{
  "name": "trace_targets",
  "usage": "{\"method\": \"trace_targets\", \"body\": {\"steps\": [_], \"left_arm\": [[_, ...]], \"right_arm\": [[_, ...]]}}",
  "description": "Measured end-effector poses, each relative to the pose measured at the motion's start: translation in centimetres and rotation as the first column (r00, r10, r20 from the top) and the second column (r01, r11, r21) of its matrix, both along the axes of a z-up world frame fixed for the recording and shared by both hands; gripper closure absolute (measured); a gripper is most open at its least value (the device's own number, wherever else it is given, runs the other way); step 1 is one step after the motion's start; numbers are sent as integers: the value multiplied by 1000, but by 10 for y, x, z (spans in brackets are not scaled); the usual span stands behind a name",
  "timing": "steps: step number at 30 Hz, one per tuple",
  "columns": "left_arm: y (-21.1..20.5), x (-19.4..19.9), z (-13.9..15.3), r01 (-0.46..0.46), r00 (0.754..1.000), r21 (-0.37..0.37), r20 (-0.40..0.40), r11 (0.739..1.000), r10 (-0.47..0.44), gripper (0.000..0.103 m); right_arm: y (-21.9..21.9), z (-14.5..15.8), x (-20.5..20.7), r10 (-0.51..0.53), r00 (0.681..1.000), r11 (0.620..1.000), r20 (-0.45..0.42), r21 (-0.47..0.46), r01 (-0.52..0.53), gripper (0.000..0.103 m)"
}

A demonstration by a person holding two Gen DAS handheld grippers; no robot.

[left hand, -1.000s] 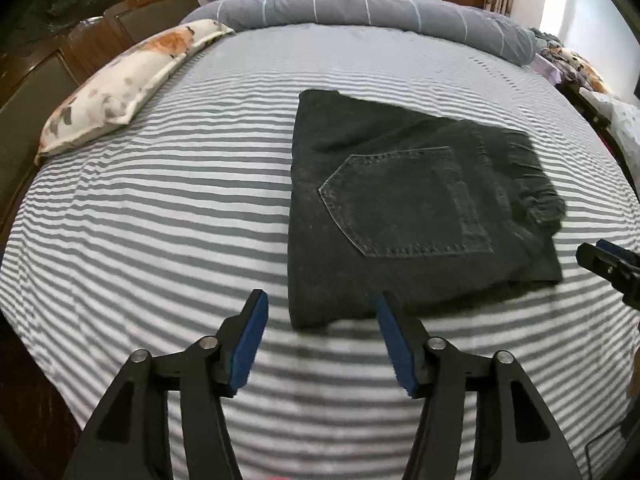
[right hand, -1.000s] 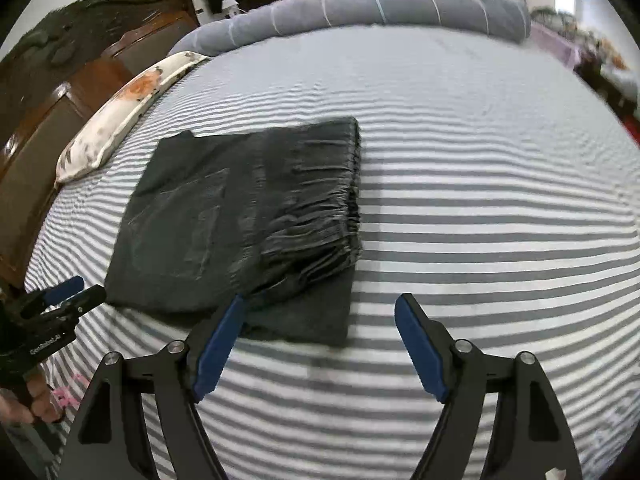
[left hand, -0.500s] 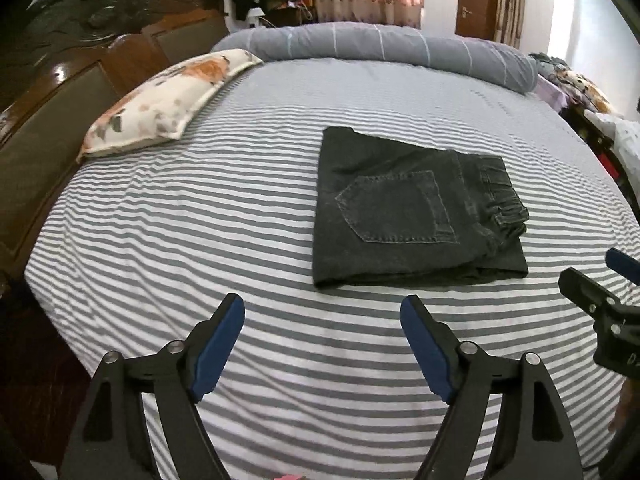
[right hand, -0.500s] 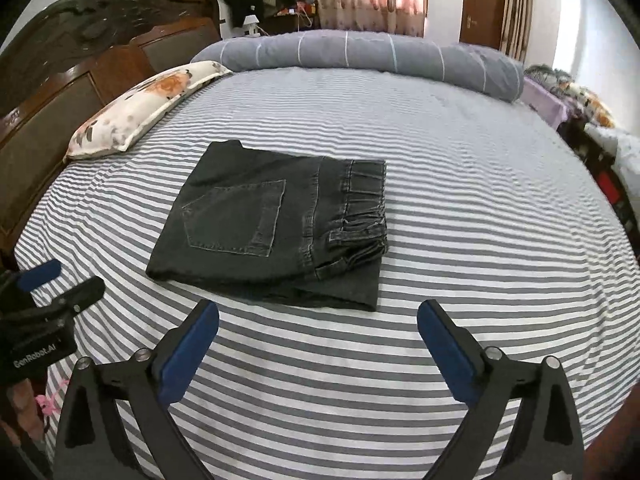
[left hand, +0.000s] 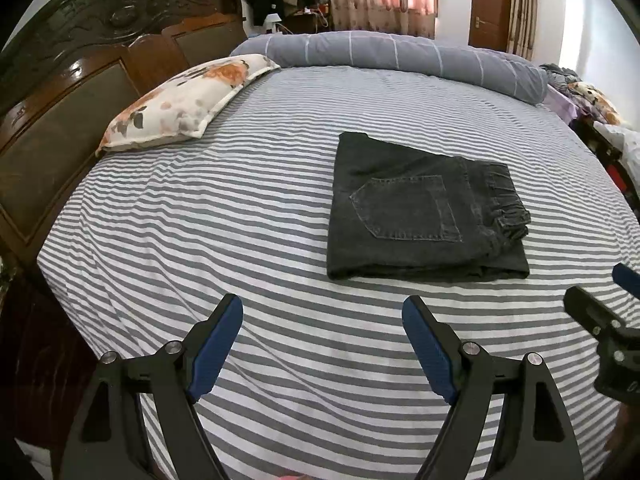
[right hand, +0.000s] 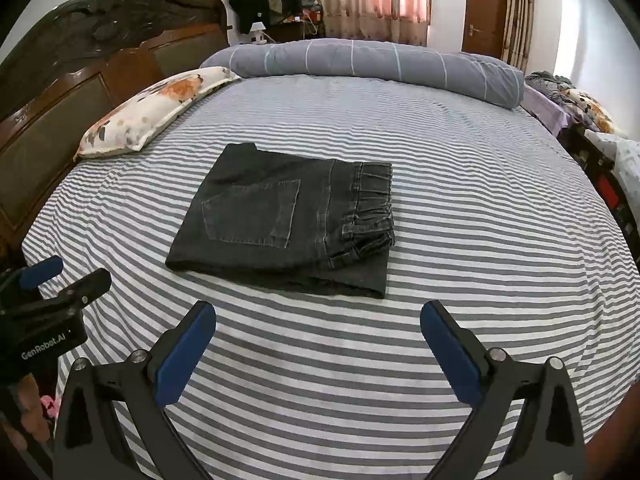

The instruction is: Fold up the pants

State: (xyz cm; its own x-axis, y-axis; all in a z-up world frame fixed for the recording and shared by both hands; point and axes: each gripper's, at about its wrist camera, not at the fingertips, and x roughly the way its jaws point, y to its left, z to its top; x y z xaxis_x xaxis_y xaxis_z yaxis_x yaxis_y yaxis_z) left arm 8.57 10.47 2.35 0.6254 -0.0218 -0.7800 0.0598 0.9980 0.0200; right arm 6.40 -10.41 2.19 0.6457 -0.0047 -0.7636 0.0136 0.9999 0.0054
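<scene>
The dark grey folded denim pants [left hand: 420, 212] lie flat on the grey-and-white striped bed [left hand: 200, 220] — just ahead of both tools. The left tool [left hand: 322, 340] and right tool [right hand: 318, 346] hang with blue fingers spread wide apart — nothing between them.

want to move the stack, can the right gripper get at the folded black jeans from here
Probably yes: the right gripper is open and empty, the folded black jeans lie just ahead, and only bare striped bedsheet lies between them.

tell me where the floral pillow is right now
The floral pillow lies at the left of both wrist views, on the striped bed sheet beside the wooden headboard, its far end next to the rolled grey duvet, well apart from the folded black jeans.
</scene>
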Motion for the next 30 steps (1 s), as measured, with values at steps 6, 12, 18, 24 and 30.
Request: {"method": "trace_targets", "body": {"steps": [6, 12, 18, 24, 30], "left_arm": [[-5, -8, 2, 20, 1000, 7, 11, 1000, -20, 21], [-12, -13, 2, 29, 999, 27, 23, 999, -30, 21], [-15, -15, 2, 26, 999, 32, 23, 999, -26, 21], [-14, -17, 0, 21, 1000, 24, 19, 999, -22, 21], [-17, -19, -1, 22, 999, 36, 26, 999, -23, 21]], "right_arm": [[4, -3, -7, 0, 1000, 1000, 10, -24, 0, 2], [5, -3, -10, 0, 1000, 1000, 11, -25, 1, 2], [7, -5, -15, 4, 1000, 999, 11, -33, -4, 2], [9, -6, -18, 14, 1000, 999, 16, -51, -13, 2], [8, -10, -17, 16, 1000, 999, 5, -43, -16, 2]]}}
